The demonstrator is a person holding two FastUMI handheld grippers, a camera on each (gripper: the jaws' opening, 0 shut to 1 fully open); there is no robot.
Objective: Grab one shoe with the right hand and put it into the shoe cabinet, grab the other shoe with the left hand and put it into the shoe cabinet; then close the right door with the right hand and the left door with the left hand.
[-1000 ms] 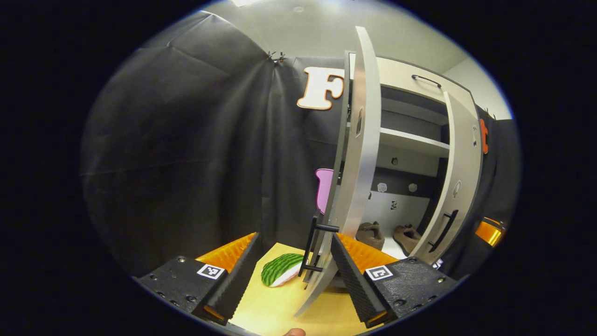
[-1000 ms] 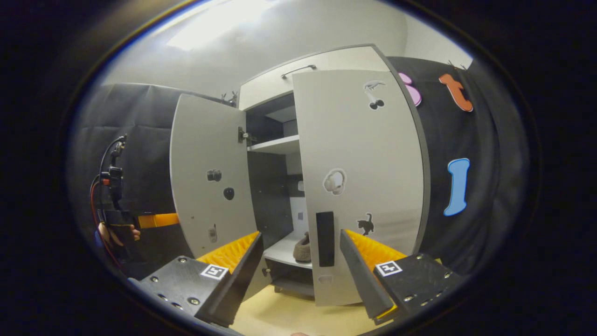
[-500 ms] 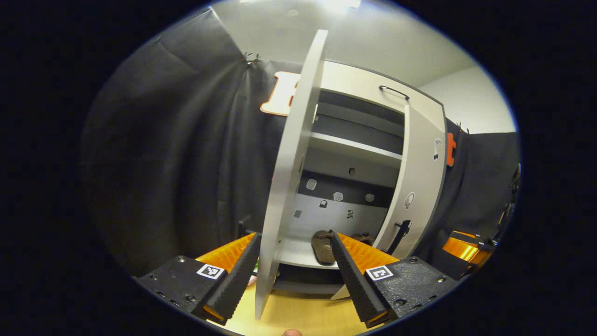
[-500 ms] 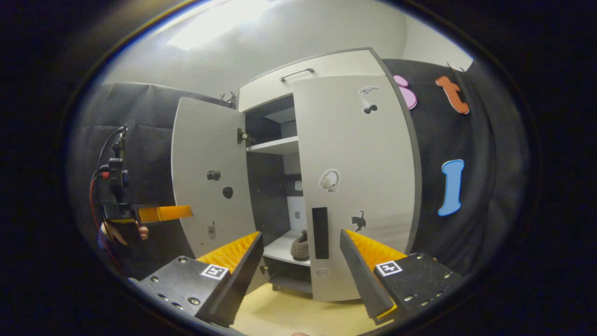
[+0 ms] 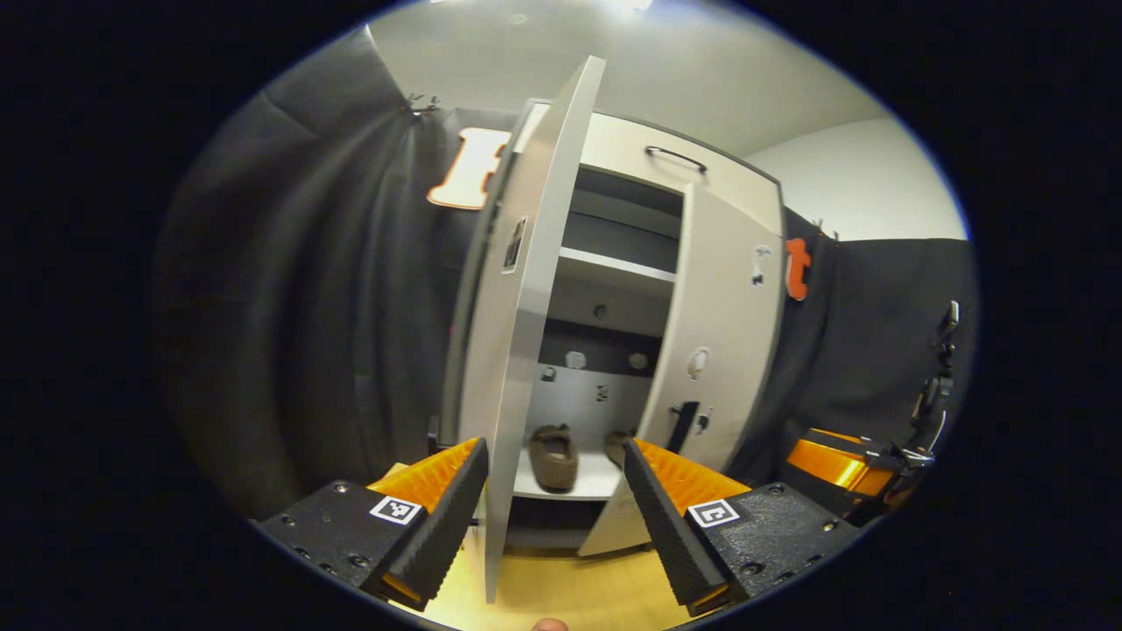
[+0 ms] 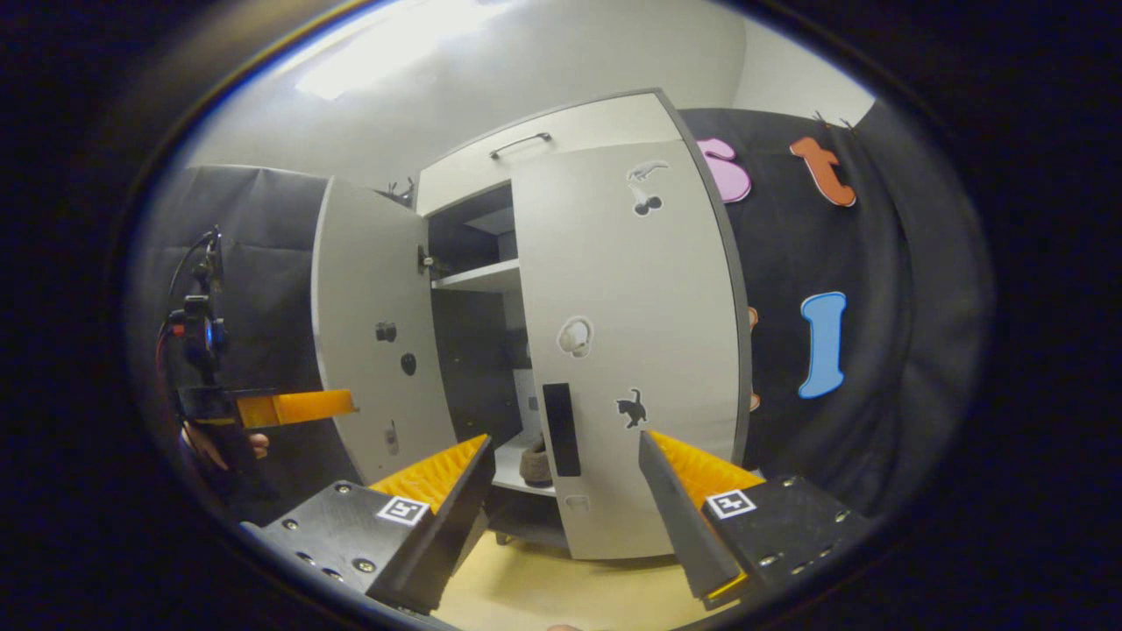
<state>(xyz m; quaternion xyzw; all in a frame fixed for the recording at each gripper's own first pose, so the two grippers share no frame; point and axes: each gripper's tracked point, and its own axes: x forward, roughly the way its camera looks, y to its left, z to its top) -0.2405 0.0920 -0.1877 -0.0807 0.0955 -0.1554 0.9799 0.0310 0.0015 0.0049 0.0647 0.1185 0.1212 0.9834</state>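
Right gripper view: right door (image 6: 631, 350) animal stickers, no legible writing.

Right door (image 5: 714, 342) half hides second shoe (image 5: 616, 445).

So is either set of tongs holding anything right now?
No. The left tongs straddle the left door edge, open; the right tongs are open too.

The right gripper (image 6: 561, 491), jaws apart, faces the nearly closed right door (image 6: 631, 350); 1 shoe (image 6: 533, 463) sits inside the shoe cabinet (image 6: 473, 277).
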